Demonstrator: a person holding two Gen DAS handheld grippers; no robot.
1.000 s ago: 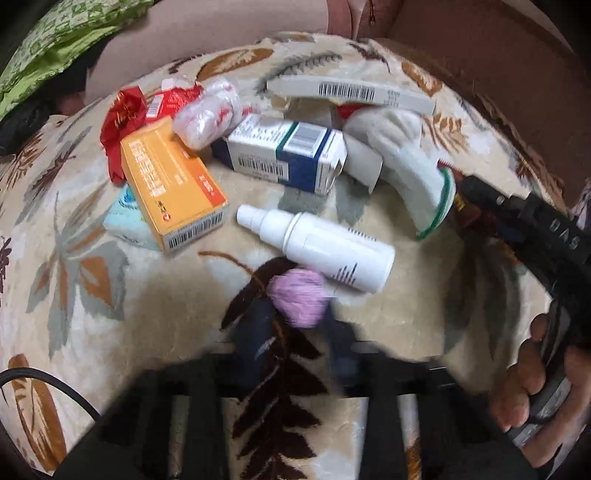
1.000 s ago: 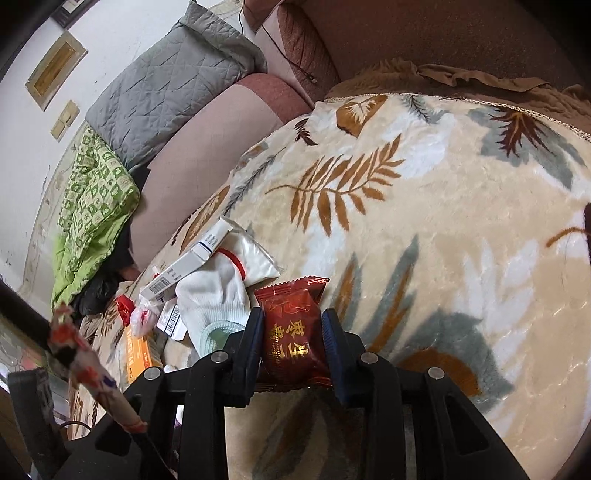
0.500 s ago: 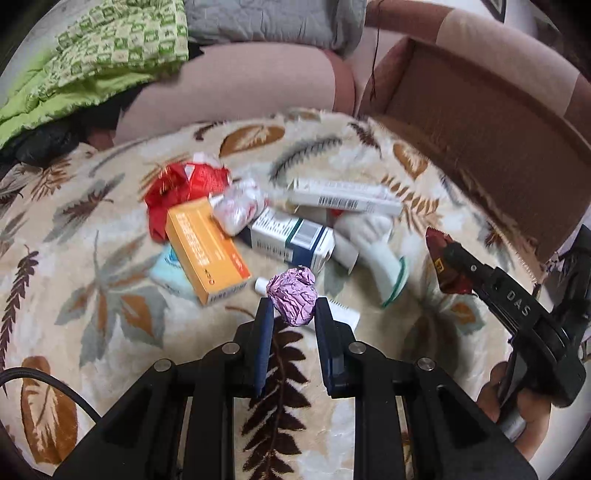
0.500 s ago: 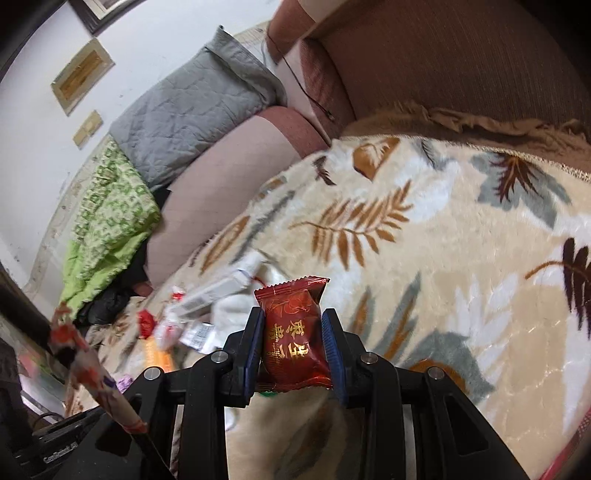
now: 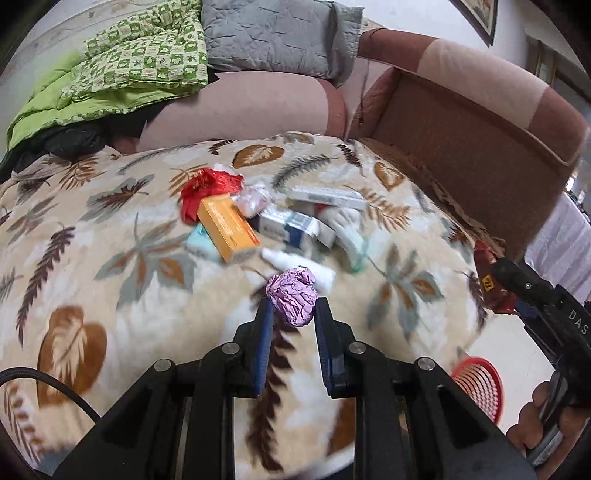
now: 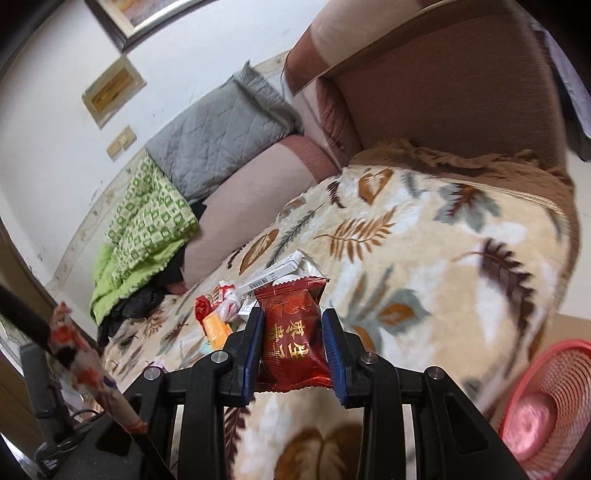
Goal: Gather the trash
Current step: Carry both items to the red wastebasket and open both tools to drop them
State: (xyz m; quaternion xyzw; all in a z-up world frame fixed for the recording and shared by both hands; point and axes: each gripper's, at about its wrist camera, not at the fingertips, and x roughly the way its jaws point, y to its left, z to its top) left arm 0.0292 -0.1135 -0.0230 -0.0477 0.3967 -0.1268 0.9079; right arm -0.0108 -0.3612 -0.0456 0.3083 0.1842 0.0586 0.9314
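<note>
Black tool [image 5: 292,317], blue finger pads [image 5: 264,347], silver screws, black cable

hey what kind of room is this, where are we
Likely a home living room: a brown and pink upholstered sofa under a leaf-patterned fleece blanket, a framed picture on the white wall, and a green checked quilt piled on it.

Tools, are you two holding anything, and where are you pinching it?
Left tool pinches a crumpled purple foil ball around its lower half. Right tool pinches a dark red snack packet with gold writing by its two side edges.
</note>
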